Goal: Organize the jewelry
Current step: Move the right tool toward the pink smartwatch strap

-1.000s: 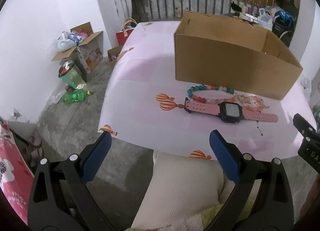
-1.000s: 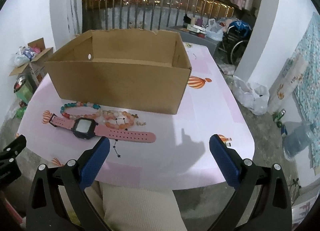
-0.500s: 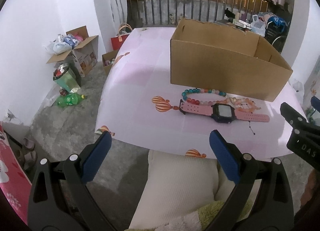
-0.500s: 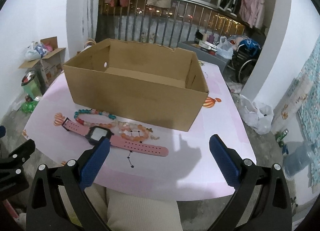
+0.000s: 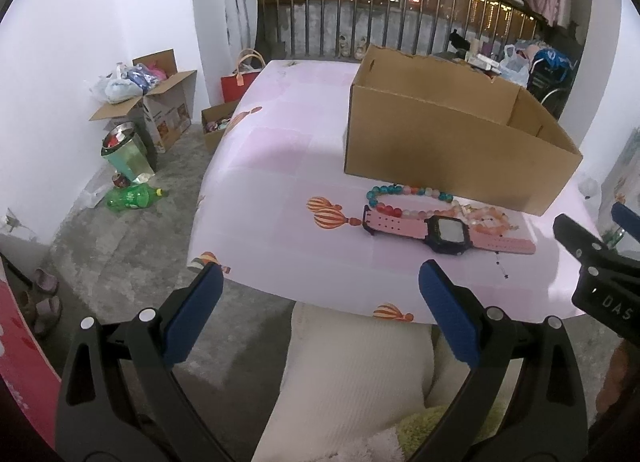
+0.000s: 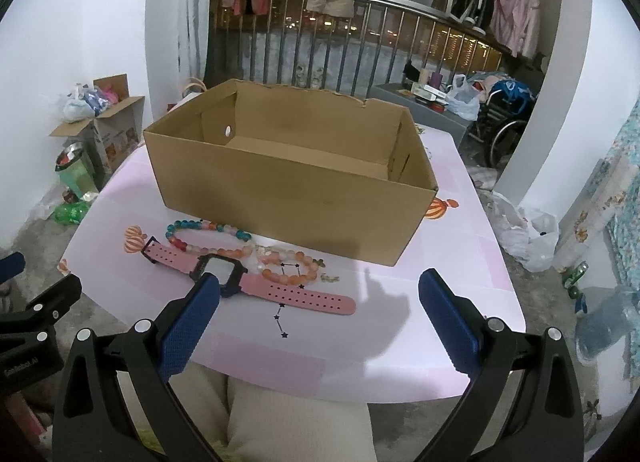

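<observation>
Hovering off the near edge of the pink balloon-print tablecloth (image 6: 460, 262), the left gripper (image 5: 320, 302) and right gripper (image 6: 320, 302) hold blue pads wide apart, empty. Beyond, the pink-strapped black watch (image 6: 224, 276), multicoloured bead bracelet (image 6: 208, 238) and orange bead bracelet (image 6: 294, 268) lie against the open brown cardboard box (image 6: 288, 197), presumably their destination.

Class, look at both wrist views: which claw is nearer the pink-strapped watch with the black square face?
Right. The right claw hangs just above the pink-strapped watch, one finger overlapping its face; the left claw hovers off the table's near edge, short of it.
</observation>
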The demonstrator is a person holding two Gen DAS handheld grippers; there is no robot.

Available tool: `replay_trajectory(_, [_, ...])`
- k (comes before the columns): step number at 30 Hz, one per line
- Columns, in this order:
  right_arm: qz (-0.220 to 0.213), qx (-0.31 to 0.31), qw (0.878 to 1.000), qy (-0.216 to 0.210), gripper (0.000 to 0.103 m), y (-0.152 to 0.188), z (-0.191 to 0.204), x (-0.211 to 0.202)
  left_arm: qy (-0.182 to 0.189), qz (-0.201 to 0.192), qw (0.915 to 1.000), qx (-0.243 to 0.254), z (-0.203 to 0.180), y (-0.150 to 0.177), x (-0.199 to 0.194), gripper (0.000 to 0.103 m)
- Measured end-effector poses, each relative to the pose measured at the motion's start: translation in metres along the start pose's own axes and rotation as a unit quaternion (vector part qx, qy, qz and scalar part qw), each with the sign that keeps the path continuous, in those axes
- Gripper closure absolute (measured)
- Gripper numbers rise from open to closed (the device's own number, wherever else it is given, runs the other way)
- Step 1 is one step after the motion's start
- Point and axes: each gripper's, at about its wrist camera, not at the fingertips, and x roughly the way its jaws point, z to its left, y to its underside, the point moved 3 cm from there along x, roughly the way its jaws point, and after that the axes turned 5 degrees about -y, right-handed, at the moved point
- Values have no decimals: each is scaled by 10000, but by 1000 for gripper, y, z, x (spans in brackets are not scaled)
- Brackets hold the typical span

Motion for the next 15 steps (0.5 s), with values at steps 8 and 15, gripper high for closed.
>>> replay_trajectory(8, [-29,7,10000,-39,6,1,1,-1,207,55,9996,-179,1,3,2,8])
replay_trajectory(15, [-27,9,10000,-53,6,1,1,-2,309,-5,9993,-212,-2,4,-2,8])
